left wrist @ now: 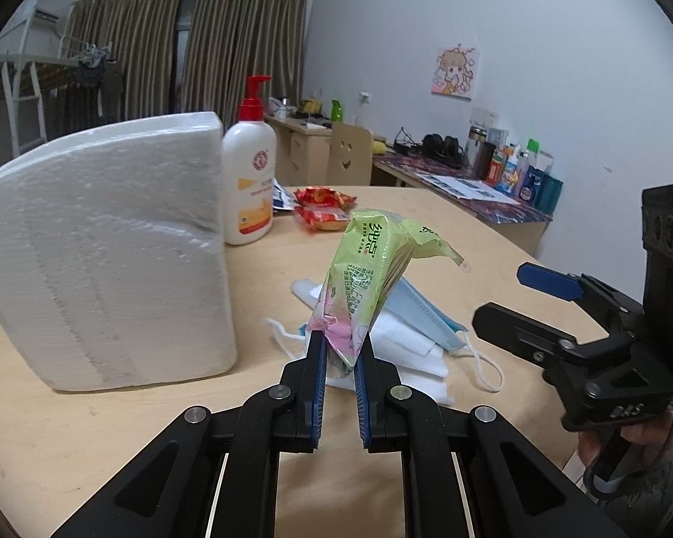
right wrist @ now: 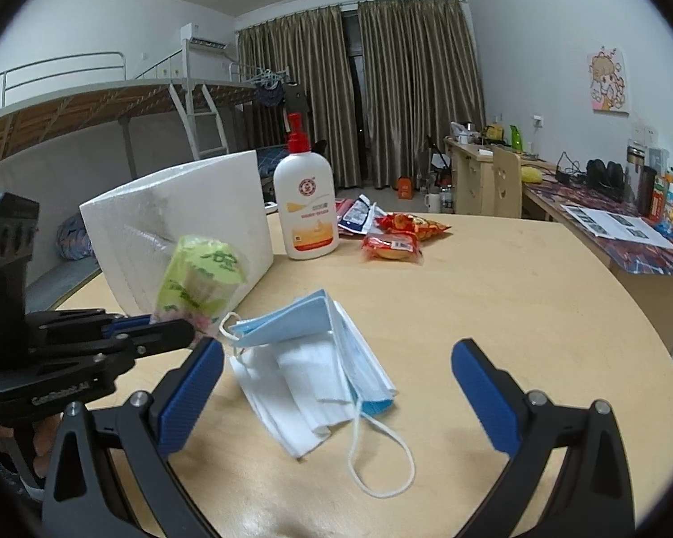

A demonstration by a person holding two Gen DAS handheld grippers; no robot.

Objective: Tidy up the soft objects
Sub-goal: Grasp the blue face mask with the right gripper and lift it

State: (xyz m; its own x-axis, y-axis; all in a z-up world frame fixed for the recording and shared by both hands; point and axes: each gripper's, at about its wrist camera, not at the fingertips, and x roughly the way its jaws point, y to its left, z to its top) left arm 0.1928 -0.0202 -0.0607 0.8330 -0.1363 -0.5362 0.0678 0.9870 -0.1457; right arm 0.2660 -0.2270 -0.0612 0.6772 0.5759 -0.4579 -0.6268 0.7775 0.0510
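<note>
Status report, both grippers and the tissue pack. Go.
Left gripper shut on tissue pack, lifted off table. Right gripper open, empty, over face masks. Foam block close on the pack's left.

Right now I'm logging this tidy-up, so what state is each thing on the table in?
Left gripper: shut on the tissue pack.
Right gripper: open, empty.
Tissue pack: pinched, lifted off the table.
Face masks: piled loosely on the table.
Lotion bottle: upright, pump on.
Foam block: standing upright.
Snack packets: lying flat.

Right hand-held gripper [right wrist: 336, 385] spread wide over face masks [right wrist: 318, 372] on table [right wrist: 516, 314].
</note>
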